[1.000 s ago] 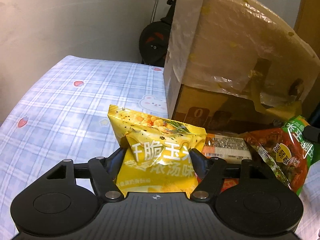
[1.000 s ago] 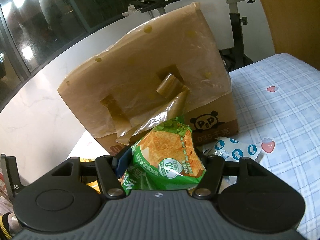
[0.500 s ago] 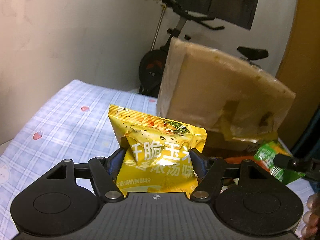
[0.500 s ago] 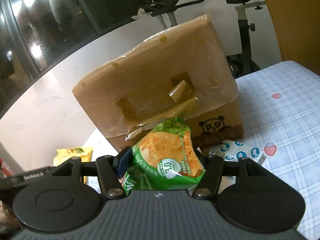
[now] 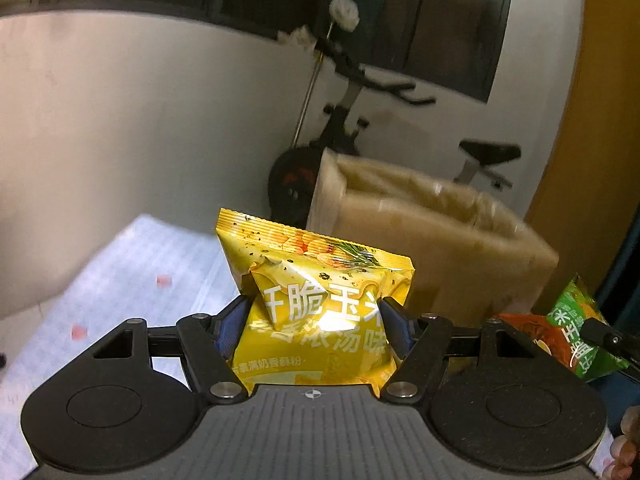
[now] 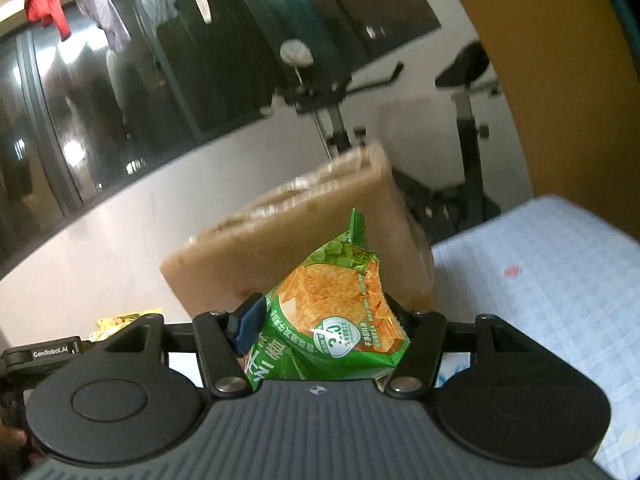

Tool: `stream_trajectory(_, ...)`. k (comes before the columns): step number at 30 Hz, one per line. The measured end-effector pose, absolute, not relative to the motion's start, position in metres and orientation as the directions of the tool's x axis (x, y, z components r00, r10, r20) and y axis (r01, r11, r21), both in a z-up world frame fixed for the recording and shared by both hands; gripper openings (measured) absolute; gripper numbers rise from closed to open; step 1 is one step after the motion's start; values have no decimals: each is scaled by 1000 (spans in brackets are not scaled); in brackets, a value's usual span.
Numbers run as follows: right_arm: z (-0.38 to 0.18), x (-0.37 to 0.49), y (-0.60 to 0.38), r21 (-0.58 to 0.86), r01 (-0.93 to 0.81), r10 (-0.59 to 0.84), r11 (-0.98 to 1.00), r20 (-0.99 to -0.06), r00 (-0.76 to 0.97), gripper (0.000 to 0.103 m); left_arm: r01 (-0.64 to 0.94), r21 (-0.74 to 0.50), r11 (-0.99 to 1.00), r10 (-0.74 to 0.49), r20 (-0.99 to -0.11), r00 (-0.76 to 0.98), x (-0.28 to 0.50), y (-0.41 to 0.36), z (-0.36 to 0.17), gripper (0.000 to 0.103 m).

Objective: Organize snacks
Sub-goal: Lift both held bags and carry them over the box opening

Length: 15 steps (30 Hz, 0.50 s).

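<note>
My left gripper point(image 5: 312, 316) is shut on a yellow snack bag point(image 5: 316, 280), held up in the air in front of a cardboard box point(image 5: 440, 236) with taped flaps. My right gripper point(image 6: 320, 320) is shut on a green snack bag point(image 6: 332, 312), also lifted, with the same box point(image 6: 304, 236) behind it. In the left wrist view the green bag point(image 5: 576, 328) and the right gripper's tip show at the right edge. In the right wrist view a corner of the yellow bag point(image 6: 124, 320) and the left gripper's body show at the left edge.
A table with a blue checked cloth point(image 5: 132, 280) point(image 6: 552, 272) carries the box. An exercise bike point(image 5: 344, 120) stands behind it by a white wall. An orange-red packet point(image 5: 532, 332) lies low beside the box. An ochre panel point(image 6: 552, 80) is at the right.
Both grippers have risen with their bags, and both views have tilted up. The box now sits lower and smaller in both views, and the bike and windows have come into sight.
</note>
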State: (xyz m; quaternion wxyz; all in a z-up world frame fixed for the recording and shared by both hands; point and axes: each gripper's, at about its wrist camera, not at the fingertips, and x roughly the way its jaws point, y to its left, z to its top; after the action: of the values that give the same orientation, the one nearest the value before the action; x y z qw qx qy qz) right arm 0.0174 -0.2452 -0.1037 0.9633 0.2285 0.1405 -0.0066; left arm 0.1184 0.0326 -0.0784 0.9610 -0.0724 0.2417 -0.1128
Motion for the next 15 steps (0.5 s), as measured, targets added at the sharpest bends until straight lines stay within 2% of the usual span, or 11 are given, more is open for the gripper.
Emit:
stream_trajectory(11, -44, 49, -255, 411, 27, 5, 911, -77, 997, 62, 282, -155, 947, -310, -205, 928, 135, -13, -14, 73)
stream_trajectory(15, -34, 75, -254, 389, 21, -6, 921, -38, 999, 62, 304, -154, 940, -328, -172, 929, 163, -38, -7, 73)
